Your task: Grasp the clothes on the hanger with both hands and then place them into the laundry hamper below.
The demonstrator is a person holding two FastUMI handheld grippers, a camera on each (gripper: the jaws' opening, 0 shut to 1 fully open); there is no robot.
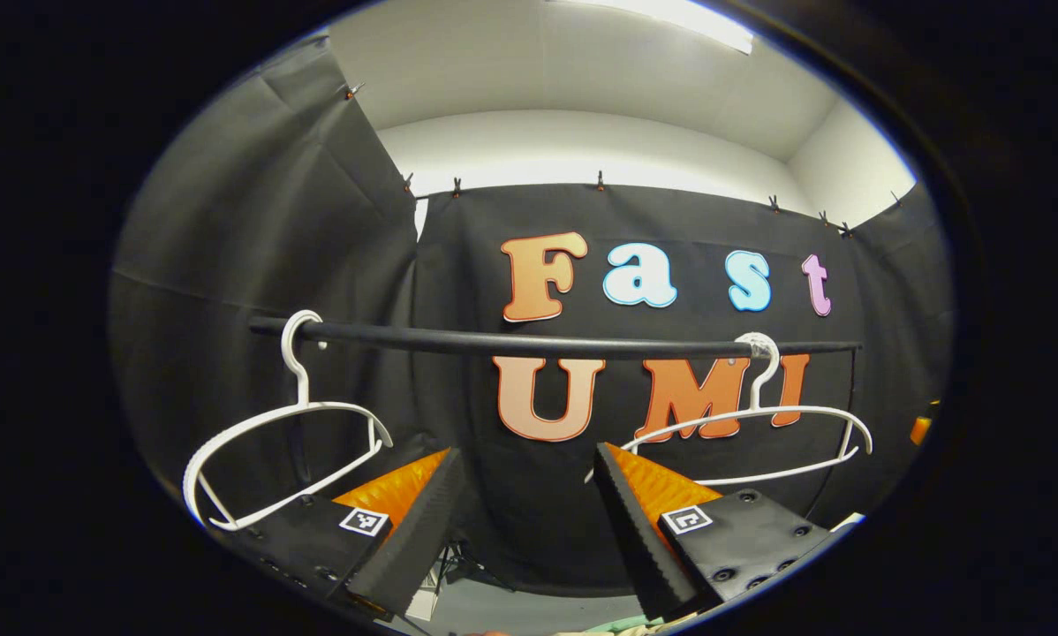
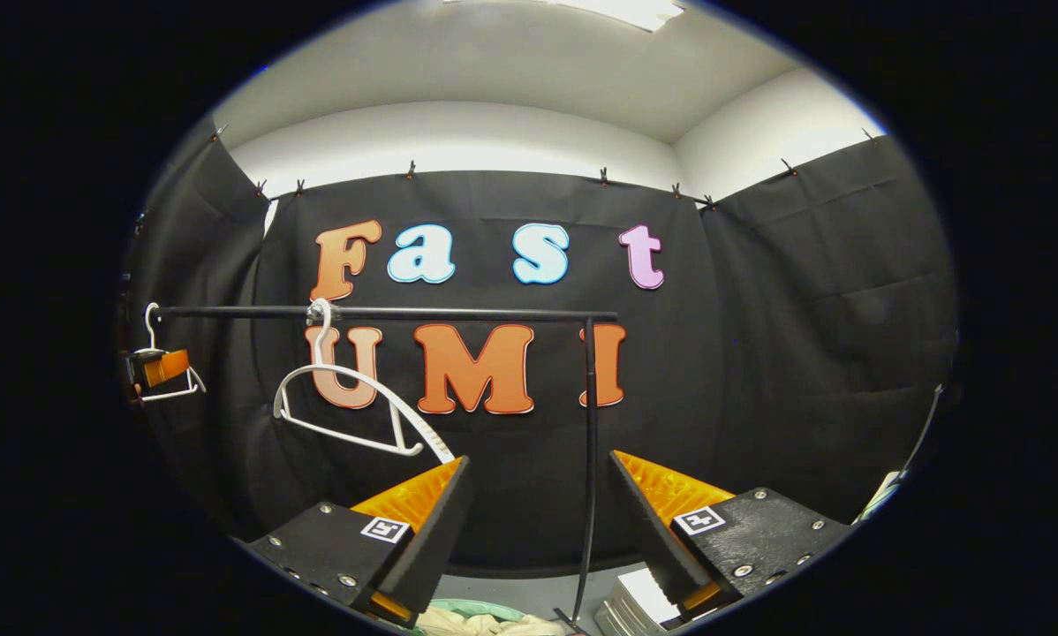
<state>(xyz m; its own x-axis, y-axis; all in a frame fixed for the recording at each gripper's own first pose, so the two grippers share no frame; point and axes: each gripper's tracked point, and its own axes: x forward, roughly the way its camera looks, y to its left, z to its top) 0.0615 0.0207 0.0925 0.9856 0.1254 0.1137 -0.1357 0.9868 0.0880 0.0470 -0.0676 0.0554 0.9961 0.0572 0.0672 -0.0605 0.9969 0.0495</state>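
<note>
Here, both claws are spread and hold nothing: the left claw [image 1: 525, 521] and right claw [image 2: 538, 530] face the black rail [image 1: 547, 343] with bare white hangers [image 1: 286, 442]. Pale clothes [image 2: 485, 623] lie below in the green-rimmed hamper [image 2: 458, 608].

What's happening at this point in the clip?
A person holds two tongs up in front of a black rail. Both the left tongs and the right tongs are open and hold nothing. Two white hangers hang bare on the rail. Light cloth shows at the bottom edge of the right gripper view, seemingly in a green hamper, so the clothes look already dropped.
</note>
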